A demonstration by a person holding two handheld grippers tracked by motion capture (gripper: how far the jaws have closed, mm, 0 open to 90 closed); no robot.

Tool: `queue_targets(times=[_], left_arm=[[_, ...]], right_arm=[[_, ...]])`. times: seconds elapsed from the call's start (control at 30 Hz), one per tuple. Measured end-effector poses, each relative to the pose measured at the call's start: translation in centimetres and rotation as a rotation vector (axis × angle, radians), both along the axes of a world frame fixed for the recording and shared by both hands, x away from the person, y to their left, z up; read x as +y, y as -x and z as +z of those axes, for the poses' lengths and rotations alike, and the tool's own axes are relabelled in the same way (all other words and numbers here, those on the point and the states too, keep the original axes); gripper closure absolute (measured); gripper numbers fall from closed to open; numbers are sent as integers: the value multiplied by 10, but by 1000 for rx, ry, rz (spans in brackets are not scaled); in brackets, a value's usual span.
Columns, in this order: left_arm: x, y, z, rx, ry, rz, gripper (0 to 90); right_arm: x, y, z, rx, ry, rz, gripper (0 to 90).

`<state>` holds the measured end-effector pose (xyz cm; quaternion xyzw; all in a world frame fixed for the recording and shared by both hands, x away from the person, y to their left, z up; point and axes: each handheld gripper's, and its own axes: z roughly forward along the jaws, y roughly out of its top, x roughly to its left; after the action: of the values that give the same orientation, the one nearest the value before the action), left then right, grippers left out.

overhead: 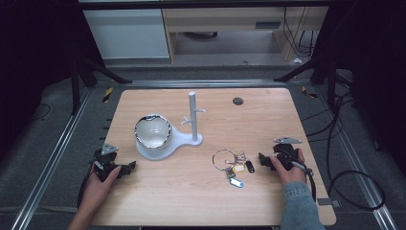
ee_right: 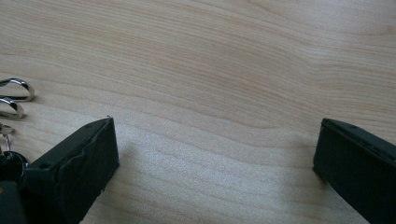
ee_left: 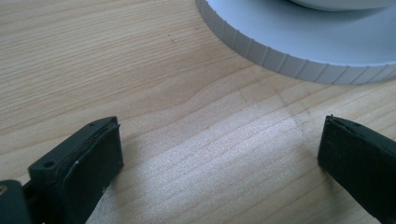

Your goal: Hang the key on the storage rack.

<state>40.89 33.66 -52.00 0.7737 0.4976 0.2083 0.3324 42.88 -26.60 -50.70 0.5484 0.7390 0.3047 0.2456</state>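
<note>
Just left of the right tool point(overhead: 264, 160) on the table point(overhead: 268, 120), the keys point(overhead: 233, 165) lie with ring toward the stand point(overhead: 192, 117); the left tool point(overhead: 128, 167) is well apart. Both tools are spread and empty. Right gripper view catches key loops point(ee_right: 14, 95) beside its jaw; left gripper view shows the stand's base point(ee_left: 299, 51).

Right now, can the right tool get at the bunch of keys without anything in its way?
Probably yes. The right tool lies on the table just beside the bunch of keys, jaws open and pointed toward it, with bare wood between. The white stand and bowl sit well off to the far left.
</note>
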Motion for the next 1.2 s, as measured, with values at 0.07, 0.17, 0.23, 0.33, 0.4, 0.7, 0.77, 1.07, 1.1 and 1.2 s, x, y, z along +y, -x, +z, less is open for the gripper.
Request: queue_targets(times=[0.07, 0.17, 0.23, 0.33, 0.4, 0.7, 0.77, 1.07, 1.1, 1.2], left_arm=[[0, 0, 0, 0, 0, 0, 0], [0, 0, 0, 0, 0, 0, 0], [0, 0, 0, 0, 0, 0, 0], [0, 0, 0, 0, 0, 0, 0], [0, 0, 0, 0, 0, 0, 0], [0, 0, 0, 0, 0, 0, 0], [0, 0, 0, 0, 0, 0, 0], [0, 0, 0, 1, 0, 1, 0], [0, 0, 0, 0, 0, 1, 0], [0, 0, 0, 2, -2, -1, 0]], right_arm=[[0, 0, 0, 1, -1, -1, 1], [0, 0, 0, 0, -1, -1, 1], [0, 0, 0, 0, 0, -1, 2], [0, 1, 0, -1, 1, -3, 2], [0, 1, 0, -1, 1, -2, 2], [-5, 3, 2, 13, 7, 36, 29], [-5, 3, 3, 22, 7, 45, 48], [-8, 8, 14, 50, 49, 101, 200], [-8, 8, 15, 53, 50, 108, 205], [-5, 9, 20, 72, 100, 137, 257]])
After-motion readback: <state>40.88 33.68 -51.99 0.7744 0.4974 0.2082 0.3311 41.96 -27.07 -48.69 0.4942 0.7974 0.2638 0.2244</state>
